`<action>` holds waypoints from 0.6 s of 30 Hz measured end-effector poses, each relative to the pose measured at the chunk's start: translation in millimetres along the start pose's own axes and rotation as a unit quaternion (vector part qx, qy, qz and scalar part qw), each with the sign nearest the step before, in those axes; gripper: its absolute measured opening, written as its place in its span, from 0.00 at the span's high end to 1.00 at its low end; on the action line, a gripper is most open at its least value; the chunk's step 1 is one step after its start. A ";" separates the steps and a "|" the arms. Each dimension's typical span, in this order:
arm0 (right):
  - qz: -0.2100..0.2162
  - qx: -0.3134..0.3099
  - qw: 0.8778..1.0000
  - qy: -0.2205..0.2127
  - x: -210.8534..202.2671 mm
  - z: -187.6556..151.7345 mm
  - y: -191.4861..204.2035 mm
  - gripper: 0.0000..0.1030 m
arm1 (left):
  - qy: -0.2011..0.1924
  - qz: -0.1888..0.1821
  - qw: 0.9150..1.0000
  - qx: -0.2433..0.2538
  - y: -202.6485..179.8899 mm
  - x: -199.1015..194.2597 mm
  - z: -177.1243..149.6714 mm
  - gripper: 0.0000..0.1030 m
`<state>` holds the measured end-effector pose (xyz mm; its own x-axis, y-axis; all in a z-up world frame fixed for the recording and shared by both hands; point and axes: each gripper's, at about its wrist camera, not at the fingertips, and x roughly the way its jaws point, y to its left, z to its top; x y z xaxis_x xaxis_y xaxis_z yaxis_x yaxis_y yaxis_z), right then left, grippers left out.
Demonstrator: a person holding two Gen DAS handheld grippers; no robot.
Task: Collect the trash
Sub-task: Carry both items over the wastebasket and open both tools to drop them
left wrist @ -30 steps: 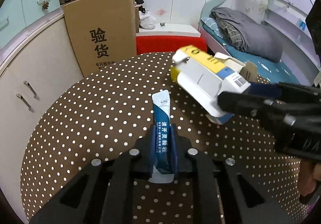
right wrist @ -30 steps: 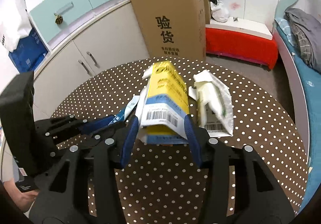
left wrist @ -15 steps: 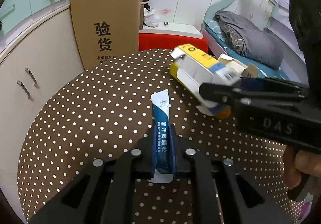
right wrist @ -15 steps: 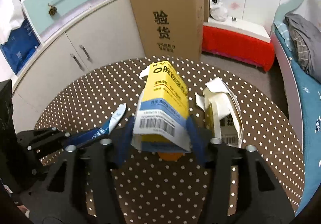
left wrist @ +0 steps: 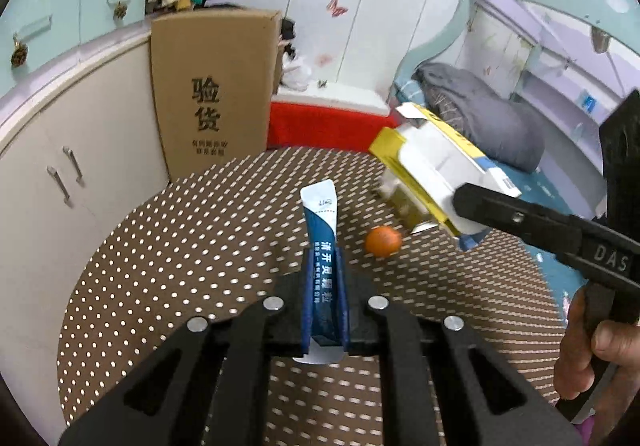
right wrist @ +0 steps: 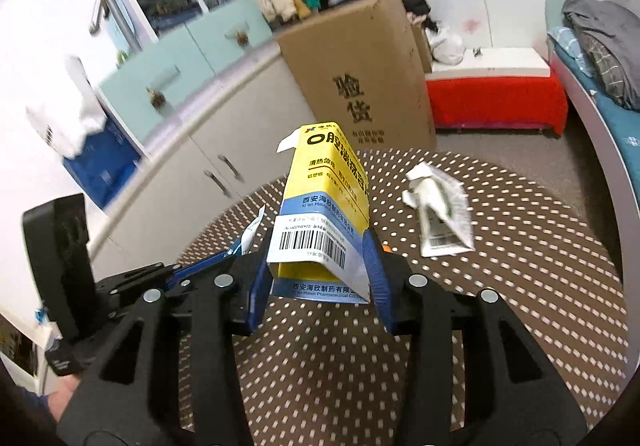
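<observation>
Left gripper (left wrist: pixel 324 298): jaws nearly closed, clamping one blue sachet (left wrist: pixel 322 222), lifted off the surface. Right gripper (right wrist: pixel 318 278): jaws have just been closing, gripping one yellow medicine carton (right wrist: pixel 324 202), held aloft. On the dotted surface (right wrist: pixel 500 306): one crumpled white wrapper (right wrist: pixel 440 210), one small orange ball (left wrist: pixel 383 241) below the carton.

Left tongs (left wrist: pixel 325 286) pinched tight; right tongs (right wrist: pixel 318 278) (just narrowing) clamped.

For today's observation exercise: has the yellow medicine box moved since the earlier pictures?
Yes. Clamped in the right gripper, the yellow medicine box has risen off the dotted table, uncovering a small orange ball beneath it.
</observation>
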<state>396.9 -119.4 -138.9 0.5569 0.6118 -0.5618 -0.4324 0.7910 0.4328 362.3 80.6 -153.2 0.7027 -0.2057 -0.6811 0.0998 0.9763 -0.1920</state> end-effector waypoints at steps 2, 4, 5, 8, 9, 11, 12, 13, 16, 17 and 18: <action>0.006 0.009 1.000 -0.016 -22.3 -0.8 -4.3 0.59 | -0.013 -0.012 1.000 0.008 -17.3 -15.4 1.8 0.90; 0.018 0.026 0.999 -0.038 -52.2 -4.0 -12.8 0.59 | -0.024 -0.023 0.999 0.018 -34.3 -26.1 4.1 0.90; 0.019 0.032 0.998 -0.048 -65.2 -6.1 -17.3 0.59 | -0.028 -0.029 0.999 0.023 -43.4 -31.0 4.0 0.90; 0.008 0.050 0.996 -0.080 -113.7 -18.8 -36.8 0.59 | -0.038 -0.050 0.997 0.046 -81.1 -44.3 2.2 0.90; 0.003 0.056 0.995 -0.088 -125.1 -22.6 -42.1 0.59 | -0.039 -0.058 0.996 0.053 -91.9 -47.1 0.5 0.90; -0.009 0.070 0.992 -0.102 -148.1 -32.8 -56.6 0.58 | -0.039 -0.074 0.994 0.073 -121.5 -51.5 -3.7 0.90; -0.016 0.082 0.991 -0.109 -162.8 -41.1 -67.1 0.58 | -0.037 -0.083 0.992 0.084 -135.8 -52.9 -6.7 0.90; -0.024 0.090 0.989 -0.115 -174.2 -48.2 -75.8 0.58 | -0.034 -0.090 0.991 0.093 -147.5 -53.8 -9.4 0.90; -0.059 0.120 0.982 -0.131 -209.6 -76.8 -108.4 0.58 | -0.022 -0.112 0.986 0.121 -186.9 -49.6 -18.3 0.90; -0.070 0.134 0.979 -0.134 -218.9 -86.6 -120.6 0.58 | -0.016 -0.120 0.984 0.130 -200.2 -46.1 -22.2 0.90; -0.090 0.147 0.976 -0.133 -228.9 -100.1 -133.8 0.58 | -0.011 -0.126 0.982 0.139 -213.2 -43.5 -25.9 0.90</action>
<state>256.3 -365.4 -138.8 0.7866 0.4105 -0.4613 -0.1104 0.8285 0.5490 292.3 -120.4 -100.9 0.6455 -0.4454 -0.6204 0.4594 0.8754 -0.1504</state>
